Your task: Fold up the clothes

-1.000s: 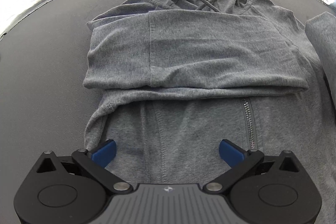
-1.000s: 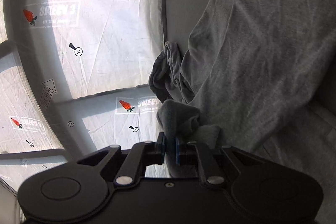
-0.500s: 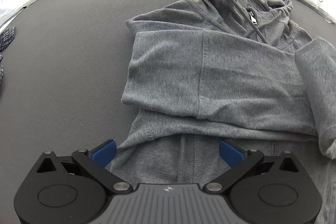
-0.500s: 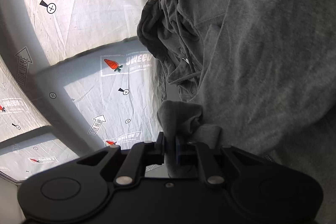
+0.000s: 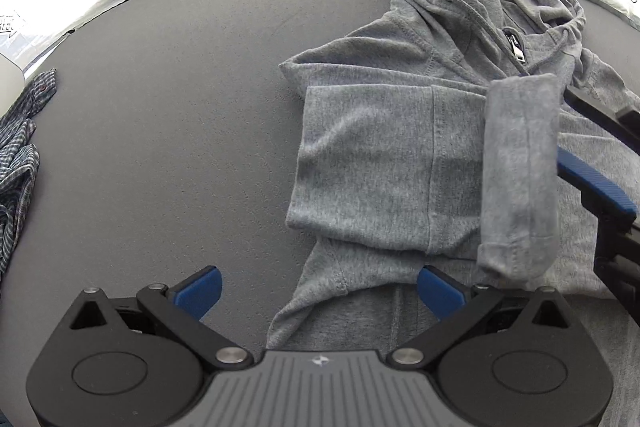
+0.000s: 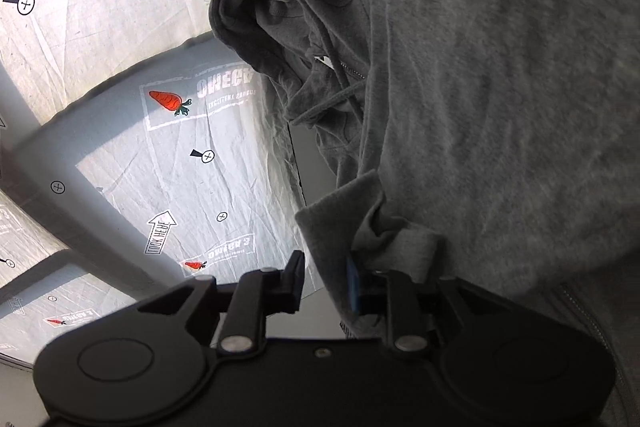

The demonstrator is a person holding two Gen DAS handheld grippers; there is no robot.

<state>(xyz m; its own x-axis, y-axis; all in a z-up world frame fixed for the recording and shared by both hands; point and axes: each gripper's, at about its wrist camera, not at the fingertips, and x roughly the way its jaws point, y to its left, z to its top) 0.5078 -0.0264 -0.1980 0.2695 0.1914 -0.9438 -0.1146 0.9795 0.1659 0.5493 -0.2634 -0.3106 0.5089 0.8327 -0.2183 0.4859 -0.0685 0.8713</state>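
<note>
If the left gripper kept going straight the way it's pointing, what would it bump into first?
Probably the grey hoodie: the open left gripper points steeply down at its left edge, near the bare dark table. Depth is hard to judge.

left gripper (image 5: pixel 318 293) spread wide; right gripper (image 6: pixel 326 285) just parting.

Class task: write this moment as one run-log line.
step: second sleeve laid across grey zip hoodie | right gripper: just opening, cuff between jaws, unpressed | left gripper: open, empty
</note>
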